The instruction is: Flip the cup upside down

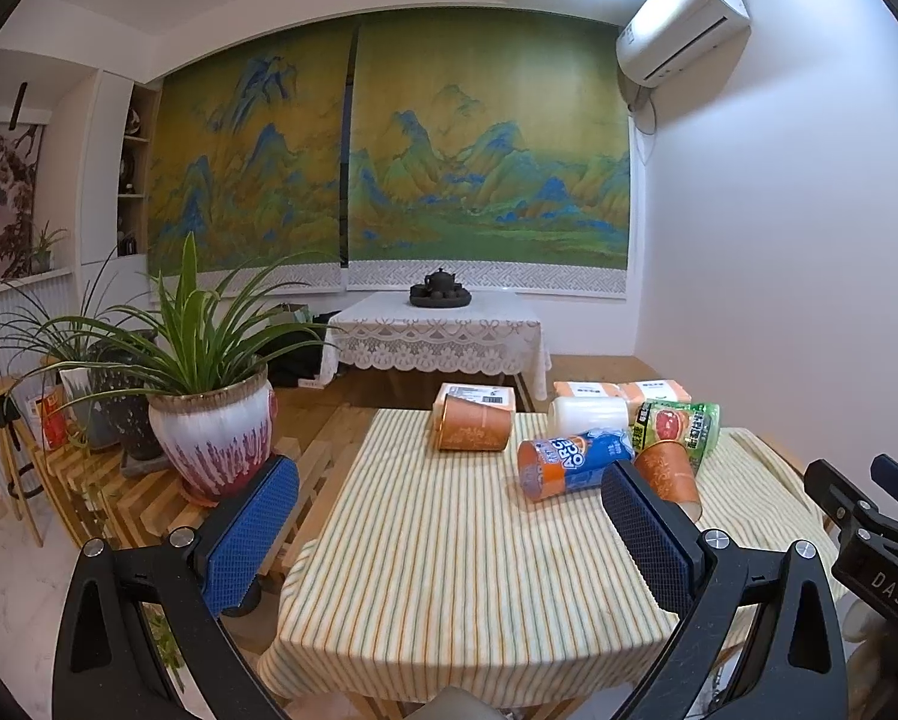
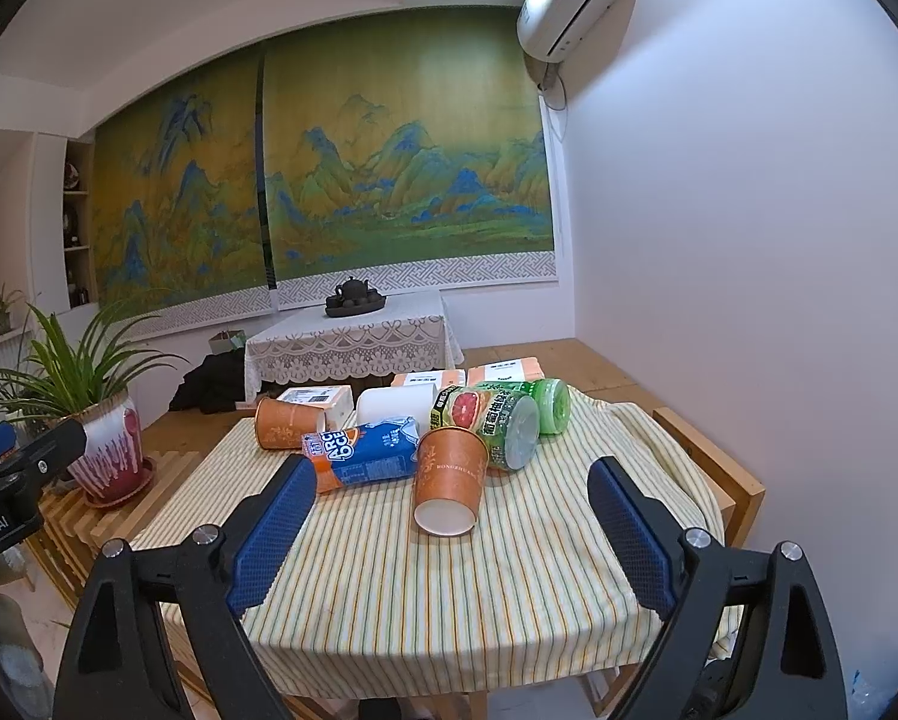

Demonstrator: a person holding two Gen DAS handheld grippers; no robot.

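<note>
Two orange paper cups lie on their sides on the striped tablecloth. The near cup lies with its white base toward me; in the left wrist view the near cup is partly hidden behind my right finger pad. The far cup lies at the back left, also seen in the left wrist view. My left gripper is open and empty above the table's near half. My right gripper is open and empty, with the near cup just beyond its fingertips.
A blue-orange bottle, a green grapefruit can, a green jar, a white roll and packets crowd the table's back. A potted plant stands left on a wooden rack. A lace-covered table stands behind.
</note>
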